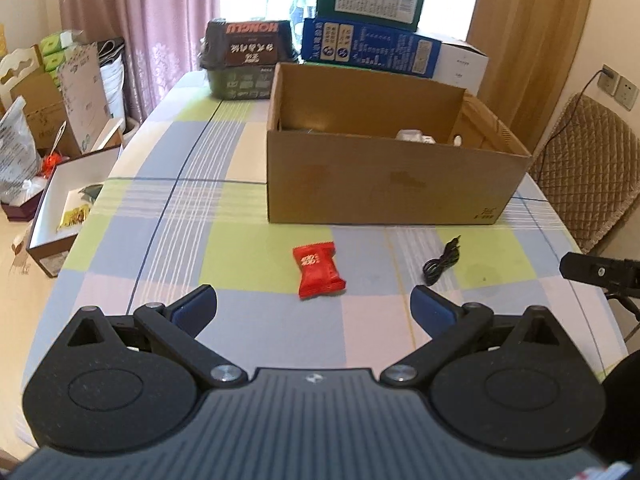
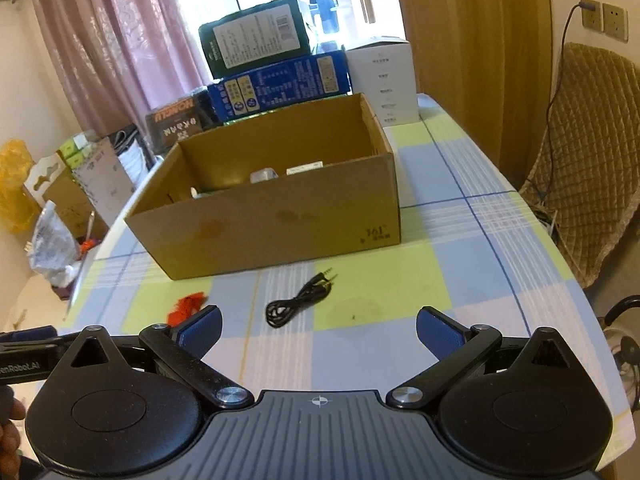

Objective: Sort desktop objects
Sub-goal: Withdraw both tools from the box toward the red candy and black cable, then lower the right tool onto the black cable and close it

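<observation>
Dead ahead at 12 o'clock of your left gripper (image 1: 314,304), jaws wide open and empty, lies the red foil snack packet (image 1: 318,269) on the checked table (image 1: 168,216), long axis 11-to-5. Your right gripper (image 2: 318,330), also open, is nearer the coiled black audio cable (image 2: 300,300).

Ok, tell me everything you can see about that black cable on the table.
The black cable is thin and loosely coiled into a small bundle, with its plug ends sticking out toward the cardboard box. It looks like an audio lead, with slim metal-tipped plugs. It lies flat on the checked tablecloth, in front of the box and apart from it, to the right of the red packet. Nothing touches it; both grippers are open and short of it.
</observation>
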A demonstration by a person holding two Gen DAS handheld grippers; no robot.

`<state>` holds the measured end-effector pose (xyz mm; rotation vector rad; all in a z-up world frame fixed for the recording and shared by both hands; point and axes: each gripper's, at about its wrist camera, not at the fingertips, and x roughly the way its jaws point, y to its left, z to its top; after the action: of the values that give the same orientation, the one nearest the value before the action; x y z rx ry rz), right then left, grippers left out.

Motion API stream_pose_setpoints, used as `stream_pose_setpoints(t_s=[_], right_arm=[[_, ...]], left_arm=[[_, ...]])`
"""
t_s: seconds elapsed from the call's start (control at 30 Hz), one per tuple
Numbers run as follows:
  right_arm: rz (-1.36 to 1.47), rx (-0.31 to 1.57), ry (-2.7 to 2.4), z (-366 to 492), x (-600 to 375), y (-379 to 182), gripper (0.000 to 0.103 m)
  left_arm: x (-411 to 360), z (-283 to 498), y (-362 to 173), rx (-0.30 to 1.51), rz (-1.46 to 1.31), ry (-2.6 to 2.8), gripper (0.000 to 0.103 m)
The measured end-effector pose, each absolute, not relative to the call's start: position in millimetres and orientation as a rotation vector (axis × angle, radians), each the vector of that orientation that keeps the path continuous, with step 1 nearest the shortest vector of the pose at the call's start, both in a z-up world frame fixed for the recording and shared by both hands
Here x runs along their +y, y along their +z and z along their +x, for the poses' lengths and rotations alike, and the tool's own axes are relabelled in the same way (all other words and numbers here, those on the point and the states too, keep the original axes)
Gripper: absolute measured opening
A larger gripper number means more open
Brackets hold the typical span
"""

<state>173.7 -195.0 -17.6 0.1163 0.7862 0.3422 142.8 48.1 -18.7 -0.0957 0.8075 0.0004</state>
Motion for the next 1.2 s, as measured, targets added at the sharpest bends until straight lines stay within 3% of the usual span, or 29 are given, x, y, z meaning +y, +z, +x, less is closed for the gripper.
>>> stream_pose_setpoints(t_s=[0.37, 0.5, 0.83, 1.2], right_arm=[[0.126, 0.790, 0.350, 195.7, -177.3, -44.8, 0.094], [0.141, 0.818, 0.350, 204.5, -170.8, -57.9, 0.082], [0.127, 0.825, 0.299, 218.0, -169.3, -80.2, 0.078], [0.128, 0.848, 0.314, 234.2, -154.1, -104.8, 0.061]], left_arm=[[48.8, 163.0, -49.7, 0.830, -0.110, 0.003, 0.101], [47.6, 172.1, -60.4, 0.833, -0.116, -0.003, 0.101], [49.9, 189.4, -83.3, 0.843, -0.107, -0.012, 0.100], [54.9, 199.0, -93.1, 0.837, -0.130, -0.018, 0.091]])
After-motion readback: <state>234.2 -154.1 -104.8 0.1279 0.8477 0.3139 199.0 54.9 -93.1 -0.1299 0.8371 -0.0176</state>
